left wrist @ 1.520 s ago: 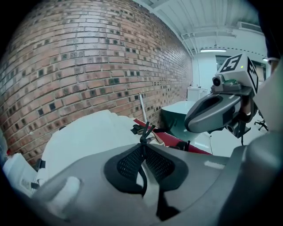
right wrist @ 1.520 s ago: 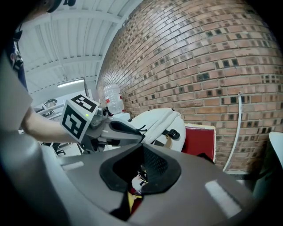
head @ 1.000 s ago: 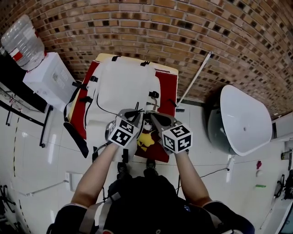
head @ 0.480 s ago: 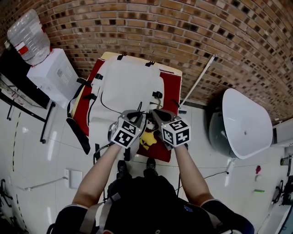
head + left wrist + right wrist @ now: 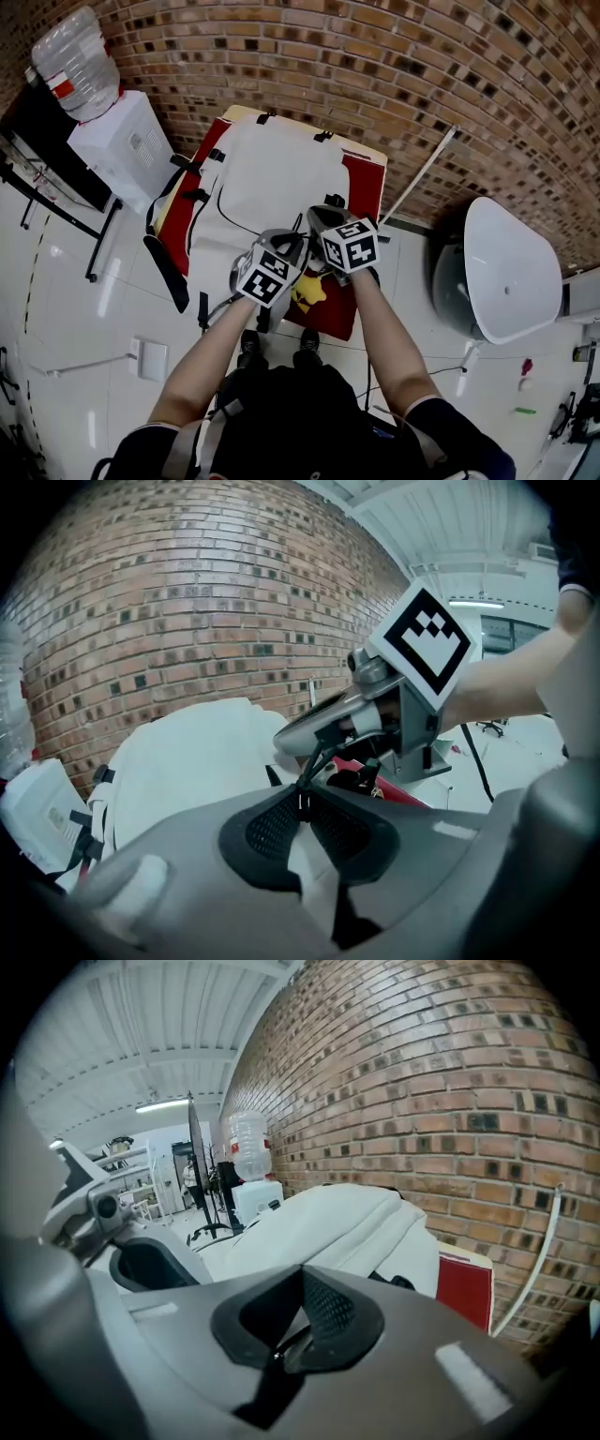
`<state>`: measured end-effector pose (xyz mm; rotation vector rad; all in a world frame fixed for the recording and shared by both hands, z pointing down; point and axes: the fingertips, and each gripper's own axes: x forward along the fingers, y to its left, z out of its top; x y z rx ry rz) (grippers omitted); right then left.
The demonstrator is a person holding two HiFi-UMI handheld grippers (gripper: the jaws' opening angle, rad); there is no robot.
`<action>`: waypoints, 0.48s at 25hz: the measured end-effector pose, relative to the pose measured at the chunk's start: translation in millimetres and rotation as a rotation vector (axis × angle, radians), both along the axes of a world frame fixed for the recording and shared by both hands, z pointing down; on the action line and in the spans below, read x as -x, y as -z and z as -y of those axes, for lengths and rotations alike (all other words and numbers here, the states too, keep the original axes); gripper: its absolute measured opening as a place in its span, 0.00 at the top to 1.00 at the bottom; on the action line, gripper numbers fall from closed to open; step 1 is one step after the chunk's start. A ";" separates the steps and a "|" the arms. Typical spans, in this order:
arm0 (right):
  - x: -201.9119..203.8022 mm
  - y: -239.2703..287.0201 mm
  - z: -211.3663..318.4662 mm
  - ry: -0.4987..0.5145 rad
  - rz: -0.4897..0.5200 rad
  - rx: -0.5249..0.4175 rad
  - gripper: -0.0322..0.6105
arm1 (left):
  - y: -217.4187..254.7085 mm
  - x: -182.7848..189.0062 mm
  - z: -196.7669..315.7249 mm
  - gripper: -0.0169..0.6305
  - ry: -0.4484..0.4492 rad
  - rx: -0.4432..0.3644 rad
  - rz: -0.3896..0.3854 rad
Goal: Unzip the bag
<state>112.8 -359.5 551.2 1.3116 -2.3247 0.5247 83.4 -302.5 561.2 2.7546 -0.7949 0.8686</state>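
Observation:
A white bag [image 5: 272,178] lies on a red-covered table [image 5: 367,178] by the brick wall. My left gripper [image 5: 292,246] is at the bag's near edge, shut on a fold of its white fabric [image 5: 309,855]. In the left gripper view, a thin black pull cord [image 5: 314,766] runs from the tips of the left gripper [image 5: 302,794] up to the right gripper [image 5: 323,738]. My right gripper [image 5: 316,225] is just beyond the left one, over the bag. In its own view the right gripper [image 5: 298,1288] is shut on the small zipper pull [image 5: 276,1354], with the bag [image 5: 328,1222] ahead of it.
A yellow toy [image 5: 305,292] hangs at the table's near edge under the grippers. Black straps [image 5: 169,272] trail off the table's left side. A water dispenser [image 5: 122,141] stands at the left, a white round chair [image 5: 511,272] at the right, and a rod [image 5: 422,178] leans on the wall.
My right gripper has moved away from me along the bag and a little left. The left gripper has stayed at the bag's near edge. The head view has swung, shifting the scene right.

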 end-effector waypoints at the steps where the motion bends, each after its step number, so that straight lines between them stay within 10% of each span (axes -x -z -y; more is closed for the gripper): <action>1: 1.7 -4.3 3.4 0.016 -0.007 0.011 0.94 | -0.2 0.3 0.5 0.93 0.002 0.001 0.000; 12: 9.3 -32.2 14.7 0.122 -0.111 0.088 0.94 | -12.5 -0.7 -1.9 0.93 0.070 0.038 0.021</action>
